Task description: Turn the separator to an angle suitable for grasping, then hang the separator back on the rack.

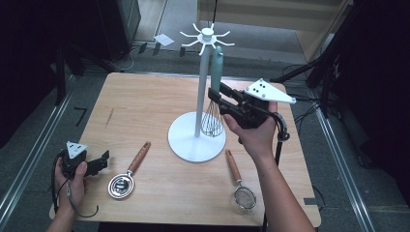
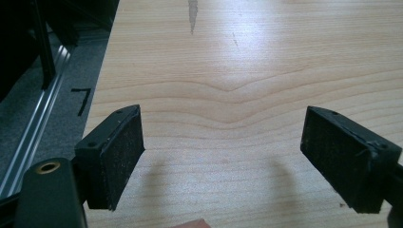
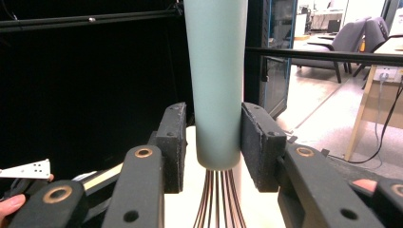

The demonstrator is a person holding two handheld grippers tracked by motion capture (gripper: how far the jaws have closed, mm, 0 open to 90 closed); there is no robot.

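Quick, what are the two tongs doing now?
Left tongs: open, empty, over the table.
Right tongs: around the whisk handle; grip cannot be told.

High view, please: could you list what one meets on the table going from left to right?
Left gripper → ladle → white stand → strainer.

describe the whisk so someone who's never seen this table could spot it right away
Find the tall white stand with a round base near the middle of the wooden table. The whisk hangs upright beside its pole, wire loops down, with the right gripper around the low end of its handle. Its pale green handle sets it apart: the strainer and spoon lie flat with brown wooden handles.
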